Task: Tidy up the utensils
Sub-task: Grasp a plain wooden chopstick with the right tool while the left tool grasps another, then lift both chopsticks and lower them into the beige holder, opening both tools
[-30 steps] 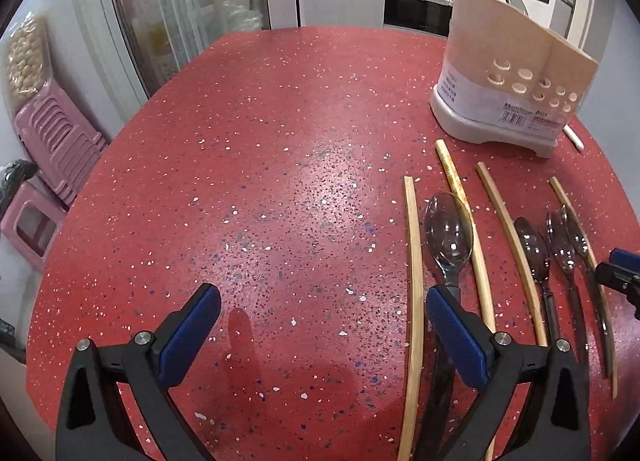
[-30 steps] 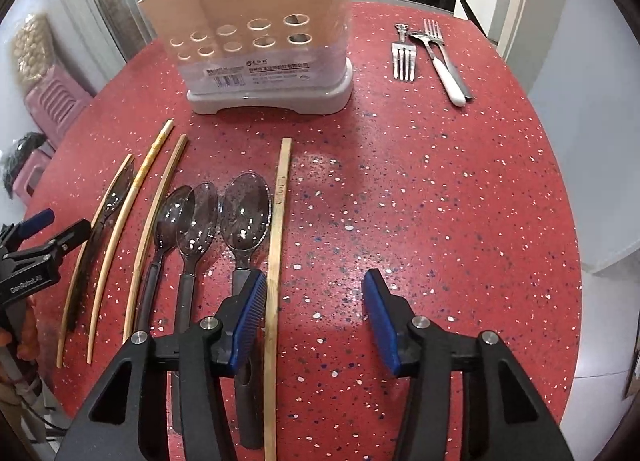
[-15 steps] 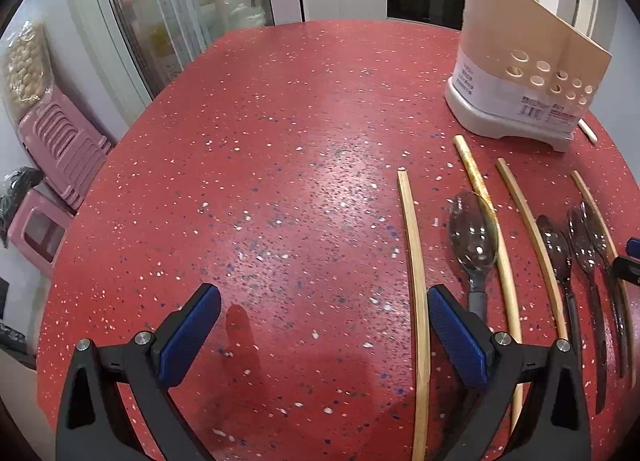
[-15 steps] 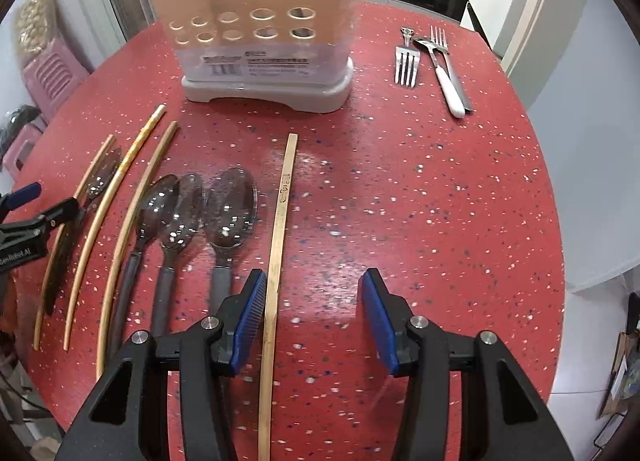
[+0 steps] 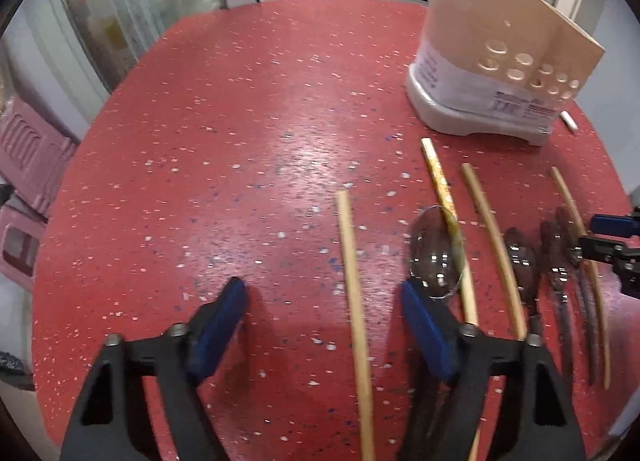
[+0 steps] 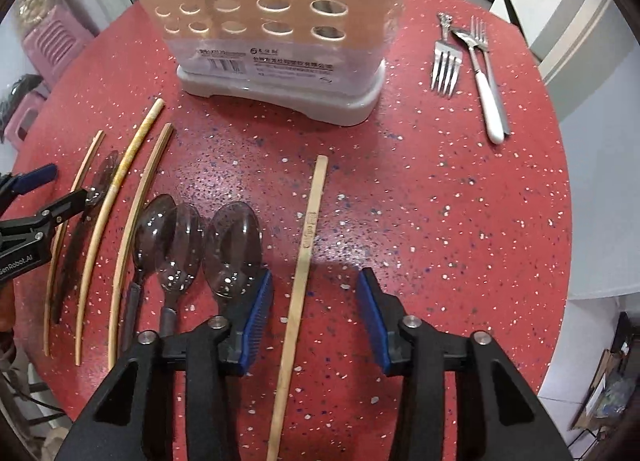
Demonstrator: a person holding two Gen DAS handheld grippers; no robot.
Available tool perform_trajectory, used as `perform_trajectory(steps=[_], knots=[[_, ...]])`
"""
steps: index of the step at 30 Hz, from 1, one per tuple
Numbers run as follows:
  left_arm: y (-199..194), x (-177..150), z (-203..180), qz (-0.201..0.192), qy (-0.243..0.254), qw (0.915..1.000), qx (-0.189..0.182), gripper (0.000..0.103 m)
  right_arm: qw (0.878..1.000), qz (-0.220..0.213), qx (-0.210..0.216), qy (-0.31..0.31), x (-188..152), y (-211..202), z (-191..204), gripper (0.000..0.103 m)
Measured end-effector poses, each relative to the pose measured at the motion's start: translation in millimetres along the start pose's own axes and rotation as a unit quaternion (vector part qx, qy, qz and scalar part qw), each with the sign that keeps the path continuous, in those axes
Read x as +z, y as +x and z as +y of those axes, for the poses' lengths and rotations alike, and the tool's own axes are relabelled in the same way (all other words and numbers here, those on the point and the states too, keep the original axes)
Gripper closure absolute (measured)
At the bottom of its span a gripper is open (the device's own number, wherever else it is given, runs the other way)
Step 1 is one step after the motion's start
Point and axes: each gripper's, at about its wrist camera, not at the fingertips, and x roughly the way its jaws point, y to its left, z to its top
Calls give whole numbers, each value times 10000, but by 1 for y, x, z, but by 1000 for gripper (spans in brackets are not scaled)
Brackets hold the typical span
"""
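- Right wrist view: the right claw (image 6: 316, 321) hangs partly open over the red surface (image 6: 440, 201), straddling a lone wooden chopstick (image 6: 306, 245) that lies in front of the utensil holder (image 6: 276, 49). Its jaws have just been closing, the stick lies between them, and the pads do not touch it yet.
- Left wrist view: the left claw (image 5: 320, 333) is wide open, its jaws also just narrowing, around the outermost chopstick (image 5: 354, 301), the one farthest from the holder's (image 5: 492, 73) front on that side. It grips nothing.
- The step looks like the start of chopstick pickup, one stick per claw.
- Next, I judge, each claw must sink until its pads flank the thin stick, then pinch it squarely, since a flat stick on a hard top can easily slip out.
- Count, relative to the holder: four chopsticks in all, three to its front left and one straight in front; four dark plastic spoons (image 6: 236, 249) among them, one half hidden beside the left claw.
- Two forks (image 6: 444, 65) and a white-handled piece lie right of the holder.
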Motion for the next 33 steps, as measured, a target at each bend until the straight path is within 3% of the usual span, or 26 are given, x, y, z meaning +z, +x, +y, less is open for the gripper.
perform_trajectory(steps=[2, 4, 5, 6, 7, 12, 16, 26, 33], knots=[[0, 4, -4, 61, 105, 9999, -37, 17, 10000, 32, 12, -18, 4, 1, 1, 61], [-1, 7, -12, 121, 284, 9994, -145, 29, 10000, 37, 34, -22, 2, -1, 3, 94], [-2, 7, -16, 133, 370, 9991, -172, 43, 9999, 53, 119, 5, 3, -1, 3, 95], [-3, 8, -20, 137, 447, 9987, -213, 64, 9999, 41, 126, 10, 1, -2, 3, 96], [-4, 9, -24, 151, 496, 9984, -215, 73, 9999, -9, 163, 18, 1, -2, 2, 97], [-11, -3, -20, -116, 254, 9991, -331, 73, 9977, -332, 532, 258, -14, -10, -13, 97], [-31, -22, -12, -594, -5, 9974, -418, 73, 9943, -856, 582, 263, -32, -30, -21, 97], [-107, -26, -4, -1675, -416, 9828, -656, 73, 9703, -2079, 1136, 491, -46, -92, -27, 97], [-144, -11, -10, -2064, -408, 9737, -878, 73, 9561, -2489, 1440, 571, -44, -125, -31, 97]])
